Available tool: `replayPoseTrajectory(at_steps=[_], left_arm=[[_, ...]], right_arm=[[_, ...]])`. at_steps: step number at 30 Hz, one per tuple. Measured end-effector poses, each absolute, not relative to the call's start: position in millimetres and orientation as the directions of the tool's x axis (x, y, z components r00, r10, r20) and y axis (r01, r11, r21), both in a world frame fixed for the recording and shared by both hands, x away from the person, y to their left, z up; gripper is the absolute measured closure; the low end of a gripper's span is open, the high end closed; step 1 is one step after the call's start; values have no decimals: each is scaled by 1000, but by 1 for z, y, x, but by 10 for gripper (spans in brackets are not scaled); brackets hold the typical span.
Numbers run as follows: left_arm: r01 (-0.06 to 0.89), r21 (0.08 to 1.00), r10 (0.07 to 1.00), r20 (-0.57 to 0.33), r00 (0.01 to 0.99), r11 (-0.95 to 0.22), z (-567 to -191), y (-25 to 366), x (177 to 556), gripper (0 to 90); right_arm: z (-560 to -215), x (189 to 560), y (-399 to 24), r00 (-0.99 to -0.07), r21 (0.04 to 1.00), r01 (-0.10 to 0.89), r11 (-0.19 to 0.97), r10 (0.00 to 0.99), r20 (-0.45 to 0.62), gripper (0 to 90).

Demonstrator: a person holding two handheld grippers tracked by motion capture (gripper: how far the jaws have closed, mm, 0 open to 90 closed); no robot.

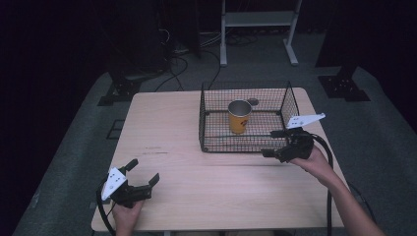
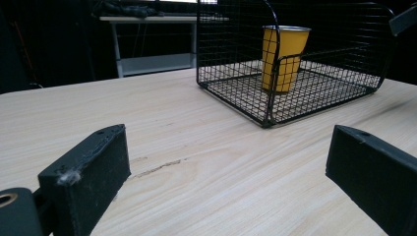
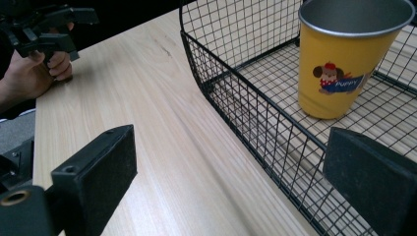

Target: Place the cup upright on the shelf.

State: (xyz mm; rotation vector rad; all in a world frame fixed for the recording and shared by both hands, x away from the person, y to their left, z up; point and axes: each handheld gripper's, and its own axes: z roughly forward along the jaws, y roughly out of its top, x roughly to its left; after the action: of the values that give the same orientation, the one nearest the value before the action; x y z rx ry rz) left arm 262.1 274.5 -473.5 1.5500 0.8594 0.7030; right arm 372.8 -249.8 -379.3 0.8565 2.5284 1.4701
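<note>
A yellow cup (image 1: 239, 117) (image 2: 284, 58) (image 3: 344, 64) with a grey inside and a cartoon print stands upright in a black wire basket (image 1: 211, 125) (image 2: 324, 93) (image 3: 231, 93) on the far right part of the wooden table. My right gripper (image 1: 276, 143) (image 3: 236, 182) is open at the basket's front right corner, its jaws straddling the front wall, nothing between them. My left gripper (image 1: 143, 172) (image 2: 221, 182) is open near the table's front left corner, resting low over bare wood. That left gripper (image 3: 51, 27) and its hand appear far off in the right gripper view.
The table (image 1: 167, 132) has bare wood left of and in front of the basket. A small dark round thing (image 1: 253, 102) lies in the basket's back. A white metal stand (image 1: 258, 29) and cables sit on the floor beyond the table.
</note>
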Motion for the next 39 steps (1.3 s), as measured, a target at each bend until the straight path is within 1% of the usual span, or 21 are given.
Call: replayPoseTrajectory(at_steps=[34, 39], left_arm=[[138, 988, 836, -25, 548, -61, -473, 275, 262, 22], [139, 988, 836, -24, 548, -63, -473, 275, 262, 22]], right_arm=[[-401, 348, -264, -812, 823, 456, 339, 536, 229, 64], [-403, 343, -267, -810, 829, 450, 332, 543, 222, 64]])
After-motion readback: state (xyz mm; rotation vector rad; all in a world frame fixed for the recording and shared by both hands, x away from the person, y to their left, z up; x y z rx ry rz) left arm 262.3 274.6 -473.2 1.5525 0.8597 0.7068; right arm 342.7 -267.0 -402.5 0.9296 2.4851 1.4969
